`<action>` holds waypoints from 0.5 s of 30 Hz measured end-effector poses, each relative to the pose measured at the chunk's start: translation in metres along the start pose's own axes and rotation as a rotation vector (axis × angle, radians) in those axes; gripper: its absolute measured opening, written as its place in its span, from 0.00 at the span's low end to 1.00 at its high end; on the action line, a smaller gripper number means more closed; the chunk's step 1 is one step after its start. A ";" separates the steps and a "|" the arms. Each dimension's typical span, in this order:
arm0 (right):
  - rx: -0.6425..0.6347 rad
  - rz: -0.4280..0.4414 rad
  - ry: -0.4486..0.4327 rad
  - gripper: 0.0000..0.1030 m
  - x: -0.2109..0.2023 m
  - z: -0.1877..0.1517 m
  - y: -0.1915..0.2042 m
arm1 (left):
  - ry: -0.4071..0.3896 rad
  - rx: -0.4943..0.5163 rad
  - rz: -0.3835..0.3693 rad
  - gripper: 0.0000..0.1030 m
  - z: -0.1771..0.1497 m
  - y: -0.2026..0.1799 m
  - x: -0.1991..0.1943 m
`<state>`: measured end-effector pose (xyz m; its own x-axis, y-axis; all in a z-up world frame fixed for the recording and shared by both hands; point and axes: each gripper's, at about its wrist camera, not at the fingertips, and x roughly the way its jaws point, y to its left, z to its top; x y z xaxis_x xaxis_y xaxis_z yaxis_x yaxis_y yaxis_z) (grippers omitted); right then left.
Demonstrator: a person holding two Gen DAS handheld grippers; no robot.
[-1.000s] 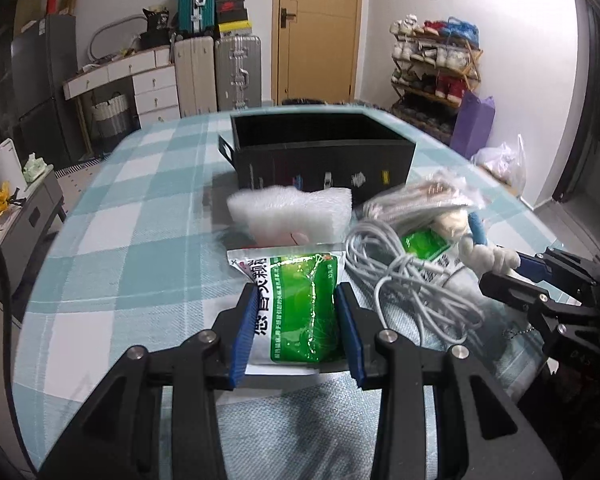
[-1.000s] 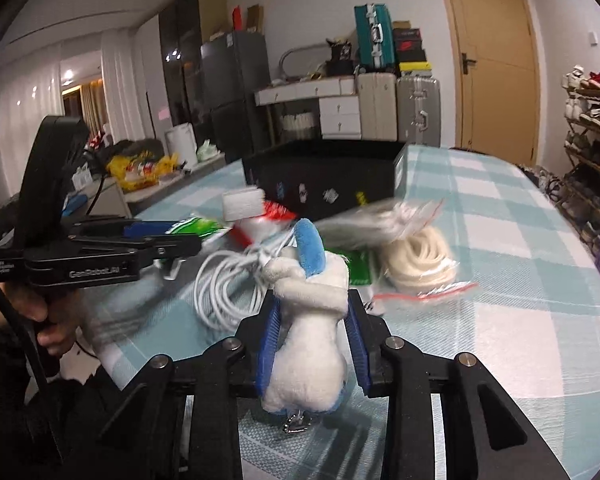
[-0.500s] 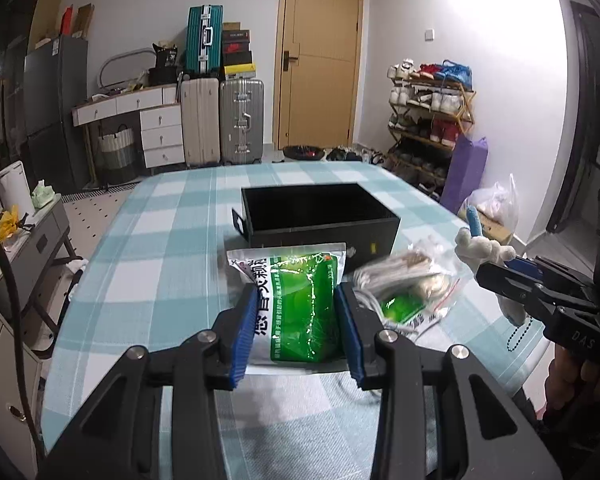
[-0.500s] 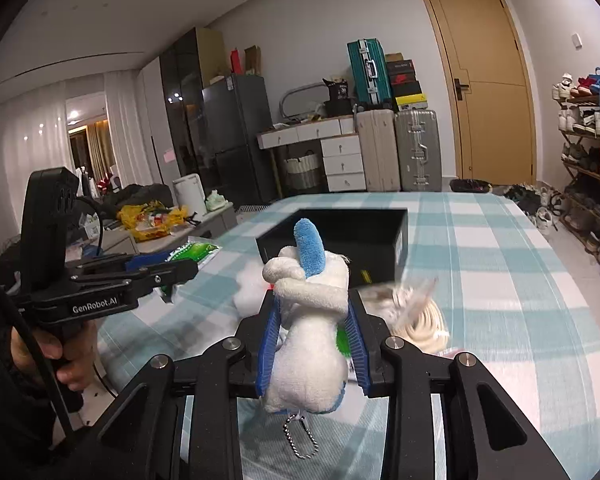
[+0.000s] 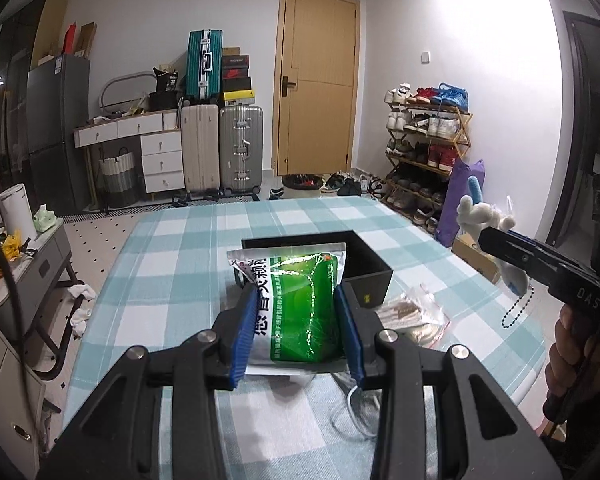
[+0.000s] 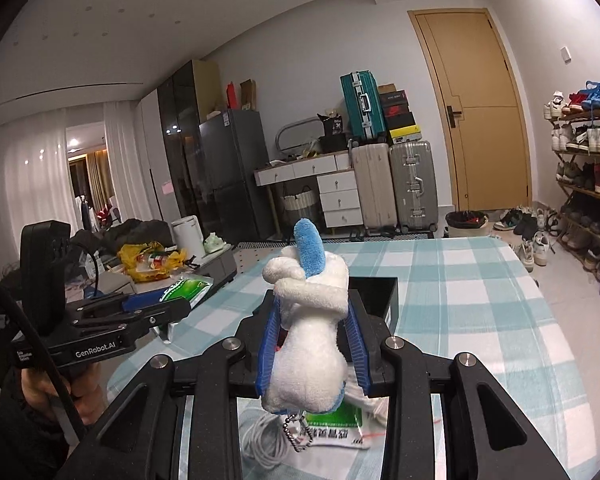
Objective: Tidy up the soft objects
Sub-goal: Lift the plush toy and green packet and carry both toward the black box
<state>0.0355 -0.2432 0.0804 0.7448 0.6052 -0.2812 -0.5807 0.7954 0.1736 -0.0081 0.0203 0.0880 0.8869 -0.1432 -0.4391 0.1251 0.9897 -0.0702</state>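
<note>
Around the one black box (image 5: pixel 370 276) are two green packets (image 5: pixel 300 308) (image 6: pixel 334 428), one plush toy (image 6: pixel 312 320), one clear bag (image 5: pixel 410 314), one white cable (image 6: pixel 260 440)

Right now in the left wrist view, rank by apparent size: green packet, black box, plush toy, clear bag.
1. green packet, though nearness inflates it
2. black box, mostly hidden behind it
3. clear bag and plush toy: too close to rank

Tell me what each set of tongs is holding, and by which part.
Left tongs: green sachet, clamped across its lower half. Right tongs: white plush keychain toy, clamped around its body.
</note>
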 end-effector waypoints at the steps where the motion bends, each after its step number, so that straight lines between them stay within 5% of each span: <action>1: -0.002 0.000 -0.002 0.31 0.000 0.002 0.000 | -0.002 0.001 -0.008 0.36 0.001 0.000 0.001; 15: 0.046 0.015 0.059 0.31 0.040 0.023 -0.016 | -0.011 0.019 -0.032 0.36 0.030 -0.011 0.027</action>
<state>0.0818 -0.2305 0.0878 0.7146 0.6149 -0.3334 -0.5748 0.7879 0.2212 0.0282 0.0061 0.1035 0.8870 -0.1748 -0.4274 0.1616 0.9846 -0.0673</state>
